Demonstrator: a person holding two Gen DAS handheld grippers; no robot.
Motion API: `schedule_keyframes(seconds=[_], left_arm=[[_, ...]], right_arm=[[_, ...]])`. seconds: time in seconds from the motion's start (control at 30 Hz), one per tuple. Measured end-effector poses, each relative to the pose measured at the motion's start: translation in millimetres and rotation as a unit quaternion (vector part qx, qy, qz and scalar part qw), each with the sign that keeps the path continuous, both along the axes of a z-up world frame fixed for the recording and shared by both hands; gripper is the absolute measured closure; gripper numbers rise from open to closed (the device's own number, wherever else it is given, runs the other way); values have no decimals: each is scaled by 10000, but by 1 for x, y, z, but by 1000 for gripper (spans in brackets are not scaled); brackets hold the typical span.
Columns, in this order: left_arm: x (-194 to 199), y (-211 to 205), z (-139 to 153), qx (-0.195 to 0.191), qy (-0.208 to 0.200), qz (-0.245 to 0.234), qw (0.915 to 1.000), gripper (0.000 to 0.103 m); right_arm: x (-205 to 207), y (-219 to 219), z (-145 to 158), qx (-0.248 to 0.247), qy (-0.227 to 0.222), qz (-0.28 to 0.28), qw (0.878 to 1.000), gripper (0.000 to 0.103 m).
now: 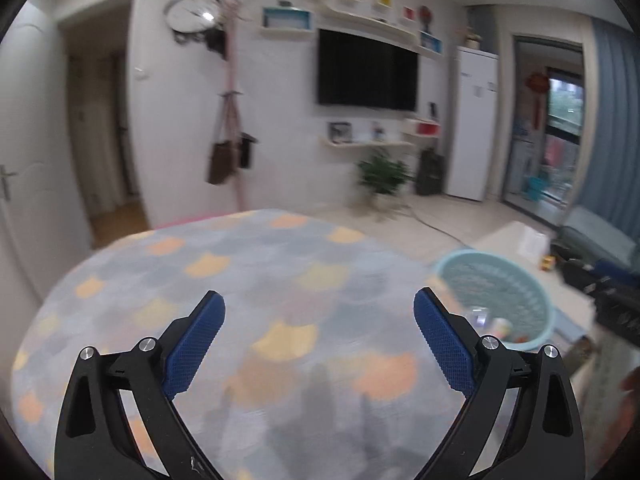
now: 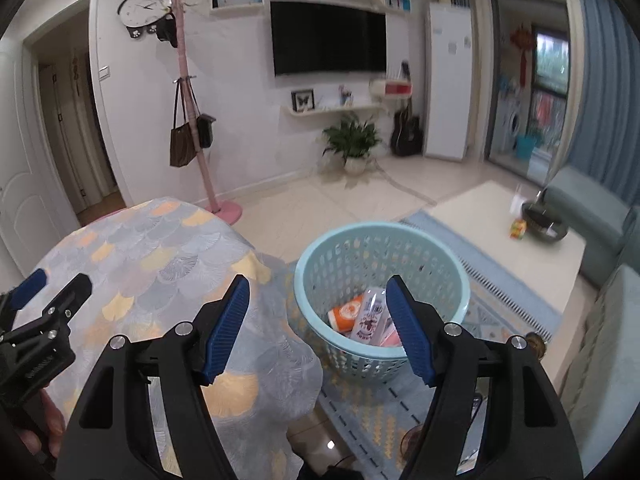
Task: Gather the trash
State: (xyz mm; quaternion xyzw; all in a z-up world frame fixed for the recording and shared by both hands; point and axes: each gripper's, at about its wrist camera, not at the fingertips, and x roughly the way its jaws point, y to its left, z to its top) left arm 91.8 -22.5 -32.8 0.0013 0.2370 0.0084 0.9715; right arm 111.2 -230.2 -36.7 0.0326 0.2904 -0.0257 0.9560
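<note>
A light blue plastic basket [image 2: 436, 256] stands on the floor beside the table. It holds an orange packet [image 2: 347, 312], a white and pink wrapper [image 2: 370, 316] and other trash. My right gripper [image 2: 318, 328] is open and empty, held above the table's edge and the basket. My left gripper [image 1: 319, 336] is open and empty above the round table's patterned cloth [image 1: 240, 280]. It also shows at the left of the right wrist view [image 2: 48, 284]. The basket shows blurred at the right of the left wrist view [image 1: 516, 276].
A white coffee table [image 2: 500, 232] with a dark bowl [image 2: 544, 222] and a small carton [image 2: 517, 227] stands right of the basket on a blue rug [image 2: 500, 300]. A teal sofa [image 2: 600, 208] is at the far right. A pink coat stand [image 2: 204, 160] and a potted plant [image 2: 352, 140] stand by the wall.
</note>
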Motion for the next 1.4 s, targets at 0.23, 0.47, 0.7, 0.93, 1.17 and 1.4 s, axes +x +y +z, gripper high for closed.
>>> schedule_keyframes(seconds=[0.23,0.47,0.7,0.93,1.17,1.4], left_arm=[[-12,4,-3,81,-243,169,9995,9],[-19,3,-9,135,-247,-30,9996,8],[-23,-3,-10,277,-308,-73,9991,7],[-25,-5,-11,340,-337,-67,9988,7],[-25,-1,-10,273,-295,61,9992,7],[-24,-1,-8,272,-288,45,9992,7]], right_arm=[[-26,4,-8,72,-340,-242,9991,35],[-41,15,-3,-361,-702,-379,9962,32],[-50,25,-1,-545,-853,-403,9940,30],[-51,27,-4,-556,-796,-467,9942,29],[-48,21,-8,-498,-706,-513,9949,28],[-46,18,-11,-443,-645,-521,9956,28]])
